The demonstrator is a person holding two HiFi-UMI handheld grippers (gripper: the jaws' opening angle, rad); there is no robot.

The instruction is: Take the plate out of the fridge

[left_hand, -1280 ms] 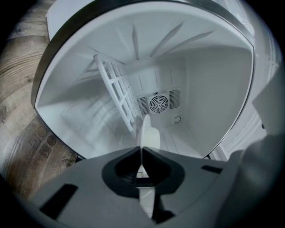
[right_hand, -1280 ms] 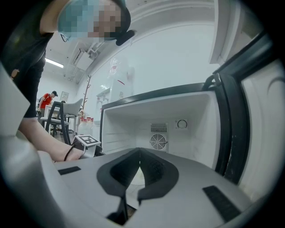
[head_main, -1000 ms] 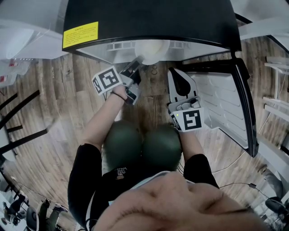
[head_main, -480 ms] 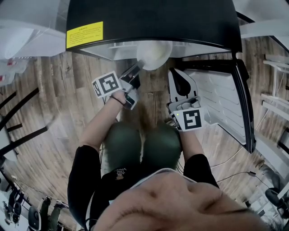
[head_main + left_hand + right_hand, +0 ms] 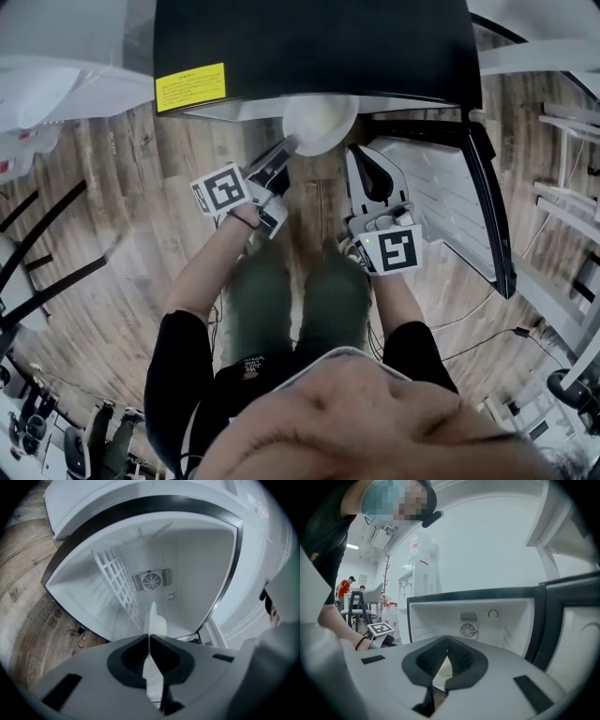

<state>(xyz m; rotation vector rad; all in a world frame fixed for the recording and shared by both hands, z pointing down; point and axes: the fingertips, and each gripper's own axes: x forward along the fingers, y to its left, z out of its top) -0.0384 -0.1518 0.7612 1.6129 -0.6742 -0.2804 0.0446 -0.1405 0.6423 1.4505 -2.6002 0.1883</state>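
Plate has edged out, seemingly clear of fridge.

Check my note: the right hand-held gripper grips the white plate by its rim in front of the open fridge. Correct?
Wrong gripper: the left hand-held gripper grips the white plate by its rim in front of the open fridge, as the left gripper view shows.

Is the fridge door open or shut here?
Open: the black-edged white fridge door stands swung aside, and the white fridge interior with its round fan shows.
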